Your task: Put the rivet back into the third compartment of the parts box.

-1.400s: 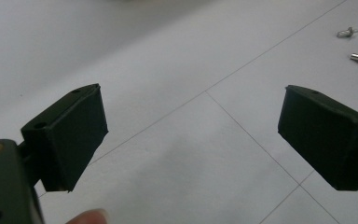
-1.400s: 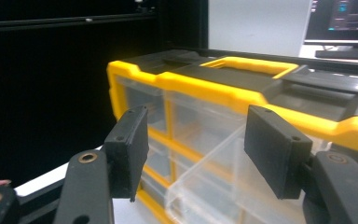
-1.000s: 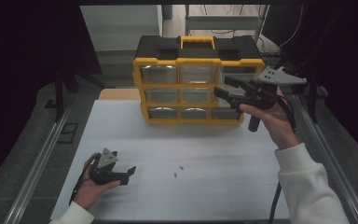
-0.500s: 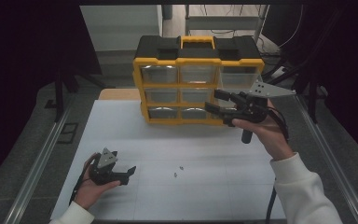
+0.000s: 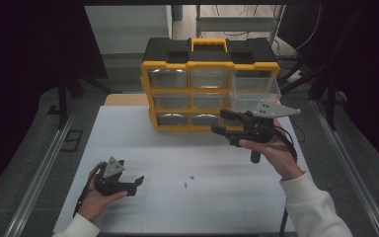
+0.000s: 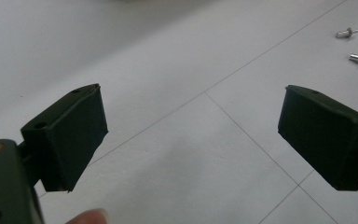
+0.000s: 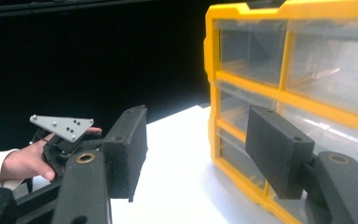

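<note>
White table top (image 5: 143,143) with thin grid lines, metal side rail (image 5: 39,170), dark surroundings

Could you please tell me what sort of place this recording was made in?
Probably a lab or workshop bench: a white table with side rails, a yellow drawer organizer, and loose cables behind it.

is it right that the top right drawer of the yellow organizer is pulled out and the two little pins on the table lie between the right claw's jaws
Not quite. The top right drawer of the yellow organizer is pulled out, but the two pins lie on the table apart from the right claw, whose open jaws are empty, as the high view shows.
</note>
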Tool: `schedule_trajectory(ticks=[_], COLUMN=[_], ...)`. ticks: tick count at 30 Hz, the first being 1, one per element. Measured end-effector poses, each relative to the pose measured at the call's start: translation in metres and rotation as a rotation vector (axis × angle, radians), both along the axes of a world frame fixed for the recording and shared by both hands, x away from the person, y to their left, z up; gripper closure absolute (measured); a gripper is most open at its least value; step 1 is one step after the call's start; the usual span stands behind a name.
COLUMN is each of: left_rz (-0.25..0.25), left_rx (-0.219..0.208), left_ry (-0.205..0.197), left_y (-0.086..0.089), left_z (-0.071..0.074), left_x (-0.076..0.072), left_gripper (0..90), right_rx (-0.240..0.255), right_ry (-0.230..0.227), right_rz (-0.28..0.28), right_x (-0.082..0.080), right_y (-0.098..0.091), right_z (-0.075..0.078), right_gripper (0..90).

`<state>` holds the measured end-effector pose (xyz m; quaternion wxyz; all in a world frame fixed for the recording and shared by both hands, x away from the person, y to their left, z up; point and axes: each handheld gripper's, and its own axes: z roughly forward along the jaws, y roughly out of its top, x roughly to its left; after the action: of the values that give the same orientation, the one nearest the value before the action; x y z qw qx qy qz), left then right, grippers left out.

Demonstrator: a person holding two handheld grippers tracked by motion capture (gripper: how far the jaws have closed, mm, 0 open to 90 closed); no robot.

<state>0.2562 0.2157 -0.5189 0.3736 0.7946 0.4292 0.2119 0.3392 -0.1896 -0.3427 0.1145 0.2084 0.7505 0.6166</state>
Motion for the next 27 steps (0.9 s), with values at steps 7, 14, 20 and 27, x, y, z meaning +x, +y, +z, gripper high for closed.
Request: schedule_trajectory(ticks=[7,14,20,27], left_rz=[0.0,-0.001,0.0,-0.001], left_rx=[0.0,0.0,0.0,0.0], left_ry=[0.0,-0.001,-0.001,-0.003], left_y=[0.0,0.0,0.0,0.0], left_z=[0.0,0.0,0.0,0.0], left_x=[0.0,0.0,0.0,0.0], left_gripper=[8.3,8.3,8.3,8.3], right_rx=[-0.02,-0.049,-0.059,-0.065], right_ry=[0.016,0.045,0.064,0.075], right_rz=[0.007,0.0,-0.001,-0.005], right_x=[-0.003,0.0,0.002,0.002], right_y=[0.004,0.006,0.008,0.011], right_z=[-0.018,-0.038,-0.047,-0.057], right_gripper=[37.6,37.3,37.1,36.4])
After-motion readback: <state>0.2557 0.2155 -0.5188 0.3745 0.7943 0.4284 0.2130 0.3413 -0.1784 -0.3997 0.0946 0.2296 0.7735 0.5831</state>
